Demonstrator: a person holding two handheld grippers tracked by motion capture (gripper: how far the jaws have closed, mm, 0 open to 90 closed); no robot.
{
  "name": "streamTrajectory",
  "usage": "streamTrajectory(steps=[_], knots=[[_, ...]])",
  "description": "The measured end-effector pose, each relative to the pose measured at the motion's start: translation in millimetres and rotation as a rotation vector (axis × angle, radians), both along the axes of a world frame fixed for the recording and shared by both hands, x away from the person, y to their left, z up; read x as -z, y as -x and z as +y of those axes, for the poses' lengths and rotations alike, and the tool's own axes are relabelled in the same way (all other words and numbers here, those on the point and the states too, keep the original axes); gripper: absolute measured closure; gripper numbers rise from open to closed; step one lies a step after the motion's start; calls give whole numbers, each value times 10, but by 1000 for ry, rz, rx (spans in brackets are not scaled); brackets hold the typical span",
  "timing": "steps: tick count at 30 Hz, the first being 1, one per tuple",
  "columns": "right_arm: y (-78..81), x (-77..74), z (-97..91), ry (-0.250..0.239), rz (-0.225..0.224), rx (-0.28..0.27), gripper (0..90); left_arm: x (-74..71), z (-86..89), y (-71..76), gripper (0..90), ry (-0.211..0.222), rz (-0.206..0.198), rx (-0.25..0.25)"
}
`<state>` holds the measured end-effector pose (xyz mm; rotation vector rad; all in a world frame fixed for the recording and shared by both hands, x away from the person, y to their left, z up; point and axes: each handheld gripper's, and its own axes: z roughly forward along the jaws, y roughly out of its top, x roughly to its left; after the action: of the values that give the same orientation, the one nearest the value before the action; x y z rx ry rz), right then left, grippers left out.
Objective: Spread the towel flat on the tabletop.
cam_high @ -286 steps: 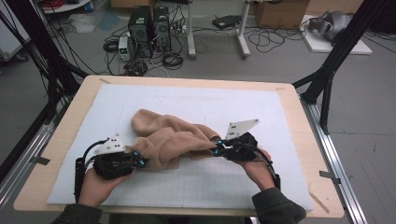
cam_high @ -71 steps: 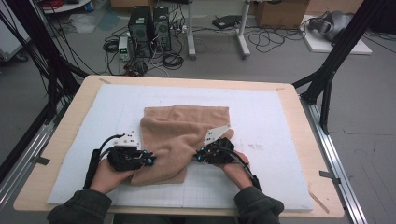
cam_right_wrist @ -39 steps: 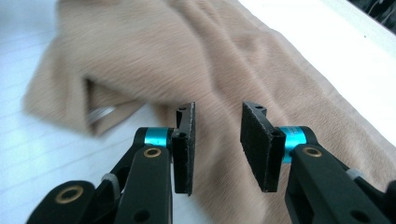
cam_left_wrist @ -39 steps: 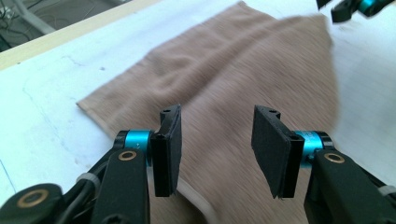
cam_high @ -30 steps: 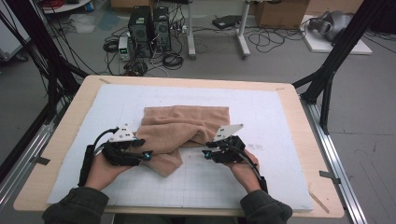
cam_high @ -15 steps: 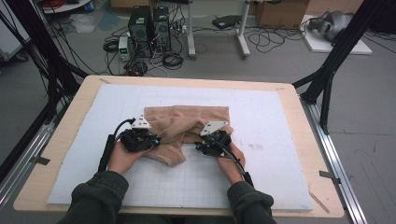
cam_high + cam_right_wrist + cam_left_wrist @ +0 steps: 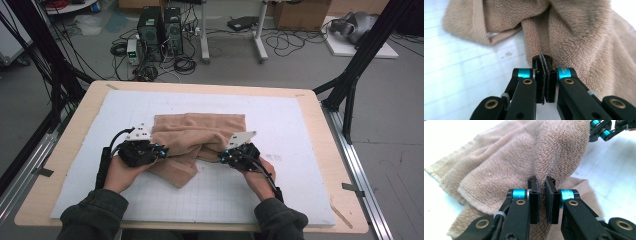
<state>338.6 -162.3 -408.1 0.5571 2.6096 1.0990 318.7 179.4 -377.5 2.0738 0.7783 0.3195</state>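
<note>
On the white mat (image 7: 300,125) in the middle of the table lies your soft, floppy towel (image 7: 200,135). It bends and slips, so pinch thick folds. Your left gripper (image 7: 542,195) has just been closing on a fold; your right gripper (image 7: 544,75) has just been closing, pads together at the towel's edge. Up close you see fluffy loops; from above, the whole bunched shape.

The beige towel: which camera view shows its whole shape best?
The high view: the towel lies complete on the white mat, folded, one flap toward the person. The left gripper view gives close pile and a hemmed edge; the right gripper view gives only folds at the right claw.
</note>
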Motion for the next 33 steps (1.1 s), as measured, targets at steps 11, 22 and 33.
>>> streamTrajectory(steps=[11, 22, 33], knots=[[377, -513, -659, -27, -45, -10, 900, -326, -44, 202, 838, 33, -53, 50], [-153, -276, -772, 33, 40, 103, 892, 211, -180, -570, 824, -122, 48, -123], [237, -274, -535, -38, -28, 44, 650, 7, 116, -70, 531, -77, -34, -87]])
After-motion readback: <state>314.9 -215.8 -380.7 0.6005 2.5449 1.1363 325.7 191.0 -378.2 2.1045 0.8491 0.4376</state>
